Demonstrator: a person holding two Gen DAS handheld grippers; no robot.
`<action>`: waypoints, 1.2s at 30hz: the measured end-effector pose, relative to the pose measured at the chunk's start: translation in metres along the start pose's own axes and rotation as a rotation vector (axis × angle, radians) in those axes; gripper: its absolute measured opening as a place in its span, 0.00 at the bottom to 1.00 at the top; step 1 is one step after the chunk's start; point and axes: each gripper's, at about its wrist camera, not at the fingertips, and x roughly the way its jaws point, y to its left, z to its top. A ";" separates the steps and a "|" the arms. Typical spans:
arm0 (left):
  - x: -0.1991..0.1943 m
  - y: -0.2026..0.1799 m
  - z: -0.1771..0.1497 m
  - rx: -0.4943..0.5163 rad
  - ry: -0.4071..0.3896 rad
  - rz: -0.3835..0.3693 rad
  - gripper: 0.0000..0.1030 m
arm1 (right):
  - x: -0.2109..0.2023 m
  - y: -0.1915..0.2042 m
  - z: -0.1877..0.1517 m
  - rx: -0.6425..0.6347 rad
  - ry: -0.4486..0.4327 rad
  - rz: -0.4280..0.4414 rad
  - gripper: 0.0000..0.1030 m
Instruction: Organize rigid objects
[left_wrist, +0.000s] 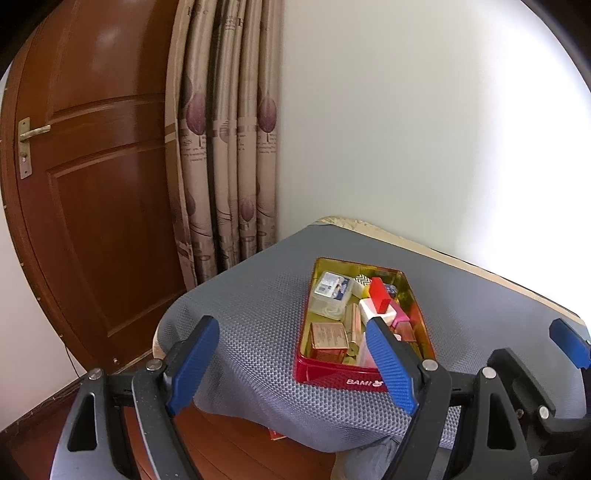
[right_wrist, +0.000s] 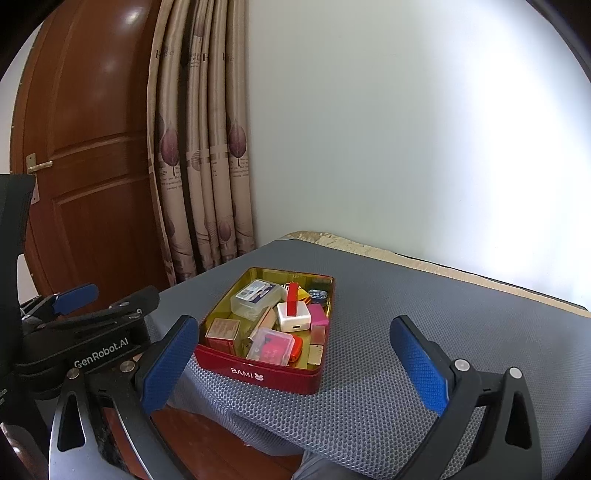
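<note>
Both jaws spread wide, empty: left gripper (left_wrist: 295, 365), right gripper (right_wrist: 295, 363), short of the red rectangular metal tin (right_wrist: 258, 373). Inside it: clear plastic box (right_wrist: 256, 299), white charger block (right_wrist: 293, 317), small cartons. Nothing loose on the grey mesh mat (right_wrist: 388, 332) around the tin; apparently nearly finished.

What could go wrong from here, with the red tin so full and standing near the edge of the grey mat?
1. The red block stands upright on the white charger, so a nudge may topple it.
2. The red BAMI tin sits near the front edge of the grey mat, which sags there; a push toward that edge could tip it off.
3. The items lie heaped and tilted, so the open left claw or right claw may dislodge neighbours when it reaches in.
</note>
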 end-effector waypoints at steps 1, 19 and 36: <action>-0.001 -0.001 0.000 0.002 -0.005 -0.003 0.81 | 0.000 0.000 0.000 0.000 -0.002 -0.001 1.00; -0.024 0.003 0.003 -0.017 -0.112 -0.021 0.83 | -0.002 0.000 0.002 0.000 -0.007 0.009 1.00; -0.019 -0.003 -0.002 0.000 -0.131 0.033 0.88 | -0.004 -0.002 0.001 -0.002 -0.002 0.028 1.00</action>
